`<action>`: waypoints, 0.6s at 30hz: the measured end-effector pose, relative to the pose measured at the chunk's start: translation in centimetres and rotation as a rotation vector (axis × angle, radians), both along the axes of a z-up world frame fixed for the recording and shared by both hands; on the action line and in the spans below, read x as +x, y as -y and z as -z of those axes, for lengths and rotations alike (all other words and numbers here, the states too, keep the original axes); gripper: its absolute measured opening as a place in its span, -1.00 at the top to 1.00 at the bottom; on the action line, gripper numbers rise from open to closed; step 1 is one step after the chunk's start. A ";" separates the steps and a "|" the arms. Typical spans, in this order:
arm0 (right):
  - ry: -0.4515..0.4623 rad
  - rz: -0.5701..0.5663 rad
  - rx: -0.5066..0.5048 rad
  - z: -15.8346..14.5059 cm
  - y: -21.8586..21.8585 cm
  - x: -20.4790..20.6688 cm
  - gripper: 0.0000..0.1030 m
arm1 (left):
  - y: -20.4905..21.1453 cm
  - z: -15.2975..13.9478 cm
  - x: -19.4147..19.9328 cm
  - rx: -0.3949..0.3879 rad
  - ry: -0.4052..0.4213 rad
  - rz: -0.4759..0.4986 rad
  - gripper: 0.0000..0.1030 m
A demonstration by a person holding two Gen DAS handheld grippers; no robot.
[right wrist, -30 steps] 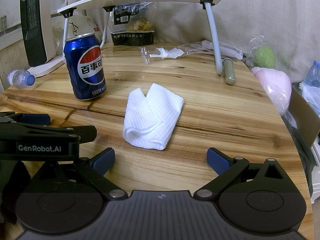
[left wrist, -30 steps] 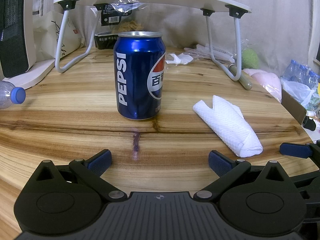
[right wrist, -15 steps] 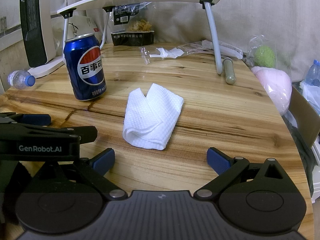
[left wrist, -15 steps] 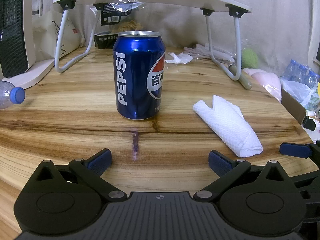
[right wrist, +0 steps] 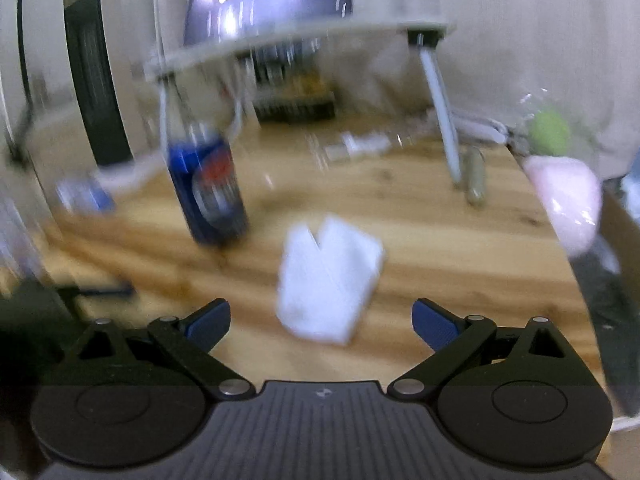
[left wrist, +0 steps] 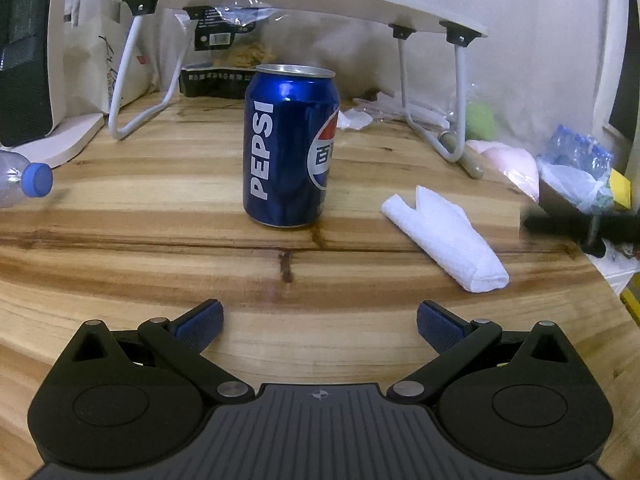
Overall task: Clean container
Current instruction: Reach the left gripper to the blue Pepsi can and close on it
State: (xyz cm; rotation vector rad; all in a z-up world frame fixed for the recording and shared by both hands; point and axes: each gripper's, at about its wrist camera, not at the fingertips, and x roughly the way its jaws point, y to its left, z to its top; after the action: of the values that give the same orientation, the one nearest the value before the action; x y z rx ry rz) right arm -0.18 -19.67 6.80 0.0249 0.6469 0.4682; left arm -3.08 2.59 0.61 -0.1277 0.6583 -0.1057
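Note:
A blue Pepsi can [left wrist: 290, 146] stands upright on the wooden table [left wrist: 160, 248], straight ahead of my left gripper [left wrist: 319, 326], which is open and empty, well short of it. A folded white cloth [left wrist: 442, 236] lies to the can's right. In the blurred right wrist view the cloth [right wrist: 328, 276] lies just ahead of my open, empty right gripper [right wrist: 320, 322], and the can [right wrist: 208, 192] stands to the far left. The right gripper shows as a dark blur at the right edge of the left wrist view [left wrist: 580, 226].
A white lap desk [left wrist: 280, 0] stands over the back of the table with snack bags beneath. A plastic bottle [left wrist: 24, 182] lies at the left edge. A pink cushion [right wrist: 568, 204], a green ball [right wrist: 550, 132] and bagged bottles [left wrist: 576, 164] sit at the right.
My right gripper has moved quickly forward toward the cloth, blurring its view. My left gripper has lifted slightly. The can and cloth have not moved.

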 end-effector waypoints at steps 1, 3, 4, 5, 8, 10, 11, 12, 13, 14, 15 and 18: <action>0.018 -0.019 0.020 -0.9 -0.5 0.4 -1.00 | 0.0 0.0 0.0 -0.001 0.000 0.001 -1.00; 0.047 -0.062 0.048 -2.4 -2.0 1.2 -1.00 | 0.0 0.0 0.0 0.002 -0.001 0.006 -1.00; 0.055 -0.087 0.048 -2.8 -3.2 1.8 -1.00 | 0.0 0.0 0.0 0.000 0.000 0.008 -1.00; 0.065 -0.113 0.045 -3.0 -4.4 2.4 -1.00 | -0.1 0.0 0.0 -0.003 0.001 0.008 -1.00; 0.102 -0.176 0.019 -2.6 -8.1 4.0 -0.96 | -0.2 0.0 -0.1 -0.005 0.001 0.009 -1.00; 0.117 -0.206 -0.003 -2.0 -10.2 5.1 -0.83 | -0.2 0.0 -0.1 0.006 -0.002 -0.009 -0.99; 0.113 -0.220 -0.009 -1.6 -11.0 5.9 -0.83 | -0.2 0.1 0.0 0.022 -0.007 -0.042 -0.99; 0.111 -0.229 -0.014 -1.4 -11.7 6.5 -0.82 | -0.3 0.1 0.0 0.025 -0.009 -0.056 -0.99; 0.113 -0.227 -0.022 -1.2 -12.0 7.0 -0.82 | -0.3 0.0 -0.1 0.022 -0.007 -0.053 -0.99; 0.115 -0.220 -0.030 -1.0 -12.3 7.6 -0.82 | -0.4 0.0 -0.2 0.020 -0.005 -0.049 -1.00; 0.106 -0.220 -0.029 -0.8 -12.5 8.1 -0.82 | -0.4 0.0 -0.2 0.019 -0.003 -0.044 -1.00; 0.067 -0.237 -0.009 -0.3 -12.7 9.6 -0.82 | -0.3 0.0 -0.3 0.020 -0.003 -0.038 -1.00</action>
State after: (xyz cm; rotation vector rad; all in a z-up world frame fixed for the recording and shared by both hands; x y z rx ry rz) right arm 9.47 -6.96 7.14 -0.0767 0.5884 0.6913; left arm -3.34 2.93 0.57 -0.1216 0.6596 -0.0620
